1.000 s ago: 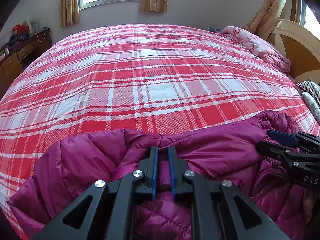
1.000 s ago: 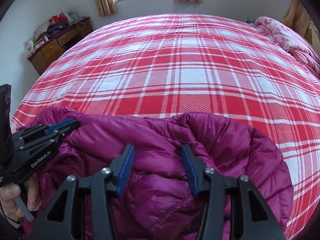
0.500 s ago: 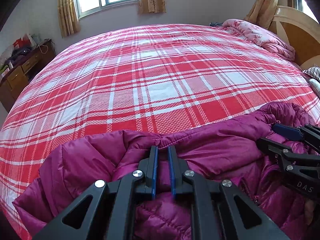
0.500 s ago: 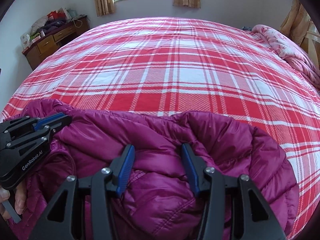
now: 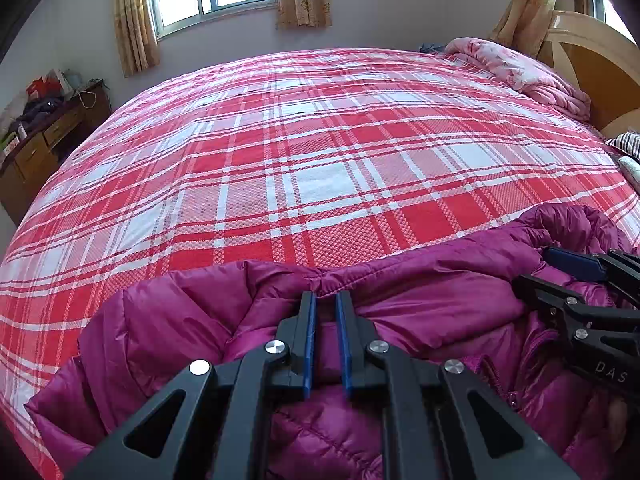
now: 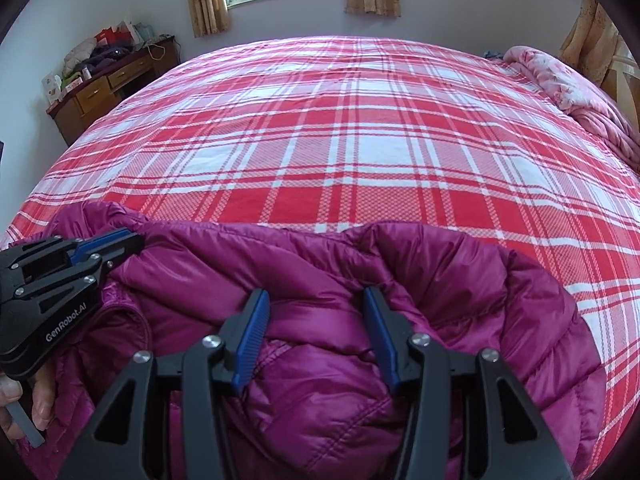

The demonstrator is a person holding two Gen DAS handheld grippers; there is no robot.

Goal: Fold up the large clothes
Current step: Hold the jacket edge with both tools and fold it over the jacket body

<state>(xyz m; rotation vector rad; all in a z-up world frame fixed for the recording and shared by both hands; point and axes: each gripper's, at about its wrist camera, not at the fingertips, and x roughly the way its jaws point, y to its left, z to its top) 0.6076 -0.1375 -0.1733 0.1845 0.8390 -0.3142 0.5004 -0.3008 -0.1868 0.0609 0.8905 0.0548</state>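
Over the past second almost nothing had changed: both hands kept their places and the jacket (image 5: 420,304) lay as it had, bunched at the near edge of the bed (image 5: 320,152). Only the view from the left wrist had tipped a little, taking in more of the window wall. That read as a pause with grips set, before the next fold or pull, not progress in the folding itself.

The left gripper (image 5: 325,300) had its fingers nearly closed, pinching a thin seam ridge of the jacket. The right gripper (image 6: 312,300) held its fingers partway open with a puffy fold bulging between them; the pads appeared to press the padding, though how firmly could not be told.

Beyond the jacket the plaid cover stretched bare toward the far edge under the window, leaving wide room to spread or drag the garment forward. The pink quilt (image 6: 576,92) was heaped at the far right corner by the headboard, well apart. The wooden desk (image 6: 108,84) stood off the bed's far left corner.
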